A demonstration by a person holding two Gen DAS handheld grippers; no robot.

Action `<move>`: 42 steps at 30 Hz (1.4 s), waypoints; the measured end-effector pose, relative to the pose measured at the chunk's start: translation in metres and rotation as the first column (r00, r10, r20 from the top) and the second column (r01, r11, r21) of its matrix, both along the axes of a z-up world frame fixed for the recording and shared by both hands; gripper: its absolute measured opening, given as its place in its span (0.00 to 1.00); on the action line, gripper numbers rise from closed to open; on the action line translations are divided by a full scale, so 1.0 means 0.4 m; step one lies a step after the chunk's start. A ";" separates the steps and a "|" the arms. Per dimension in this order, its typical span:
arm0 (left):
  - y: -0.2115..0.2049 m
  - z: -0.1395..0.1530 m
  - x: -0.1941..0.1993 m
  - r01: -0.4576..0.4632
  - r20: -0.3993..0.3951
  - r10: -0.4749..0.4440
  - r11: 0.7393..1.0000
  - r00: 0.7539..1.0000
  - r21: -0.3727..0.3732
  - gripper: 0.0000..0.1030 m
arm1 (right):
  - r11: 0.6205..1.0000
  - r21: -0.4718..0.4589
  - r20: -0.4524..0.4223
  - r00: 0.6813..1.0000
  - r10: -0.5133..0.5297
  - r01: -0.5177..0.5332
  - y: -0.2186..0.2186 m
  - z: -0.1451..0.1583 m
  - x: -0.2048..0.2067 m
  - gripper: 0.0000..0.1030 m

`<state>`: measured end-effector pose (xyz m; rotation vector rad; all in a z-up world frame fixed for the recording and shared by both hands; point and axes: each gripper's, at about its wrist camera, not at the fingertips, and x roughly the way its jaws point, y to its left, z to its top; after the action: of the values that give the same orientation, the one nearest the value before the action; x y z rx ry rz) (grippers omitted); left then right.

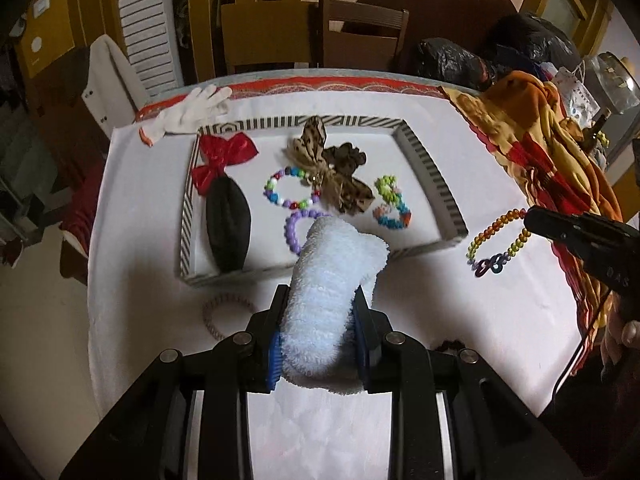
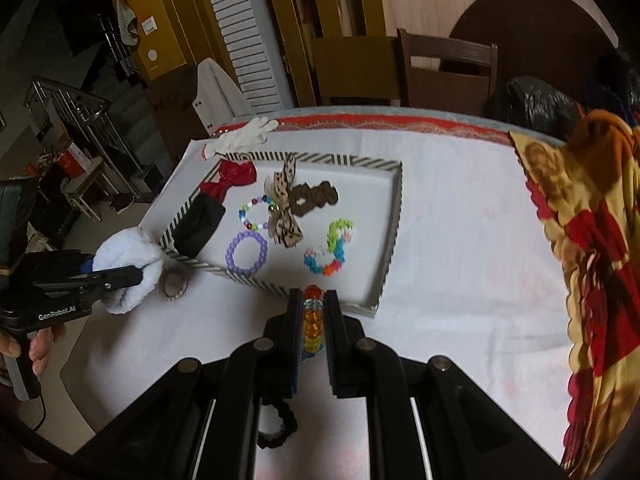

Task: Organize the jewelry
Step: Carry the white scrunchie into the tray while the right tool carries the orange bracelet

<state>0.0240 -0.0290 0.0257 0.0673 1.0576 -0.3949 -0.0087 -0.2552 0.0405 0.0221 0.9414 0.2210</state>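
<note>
Dim warm light, fisheye-bent edges, slight blur

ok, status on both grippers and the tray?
Left gripper shut on white fluffy scrunchie. Right gripper shut on rainbow bead bracelet. Both short of striped tray; nothing blocking.

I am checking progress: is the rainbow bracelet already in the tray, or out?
Out. The right gripper holds the rainbow bracelet above the tablecloth, outside the tray.

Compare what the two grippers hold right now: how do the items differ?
The left gripper is shut on a white fluffy scrunchie, thick and soft. The right gripper is shut on a rainbow bead bracelet, thin, hard and glossy. Both are held outside the striped tray.
</note>
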 end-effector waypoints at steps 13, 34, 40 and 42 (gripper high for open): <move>-0.035 -0.023 0.101 -0.002 0.010 0.001 0.999 1.000 0.040 0.18 | 1.000 -0.023 -0.012 1.000 0.004 -0.004 0.022 -0.011 0.103 0.10; -0.052 -0.163 0.292 -0.091 -0.103 0.093 0.995 0.990 0.026 0.18 | 0.999 -0.040 -0.103 0.995 -0.001 -0.003 0.034 -0.122 0.432 0.10; -0.041 -0.205 0.315 -0.127 -0.135 0.130 0.991 0.982 0.032 0.19 | 0.996 -0.085 -0.115 0.992 -0.043 0.033 0.003 -0.180 0.527 0.10; -0.041 -0.215 0.319 -0.133 -0.143 0.136 0.991 0.980 0.032 0.19 | 0.993 -0.102 -0.123 0.990 -0.072 0.059 -0.014 -0.201 0.551 0.10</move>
<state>0.1517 -0.0454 -0.0602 -0.0139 1.2032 -0.2686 0.2116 -0.2607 -0.0400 -0.0236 1.0750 0.1133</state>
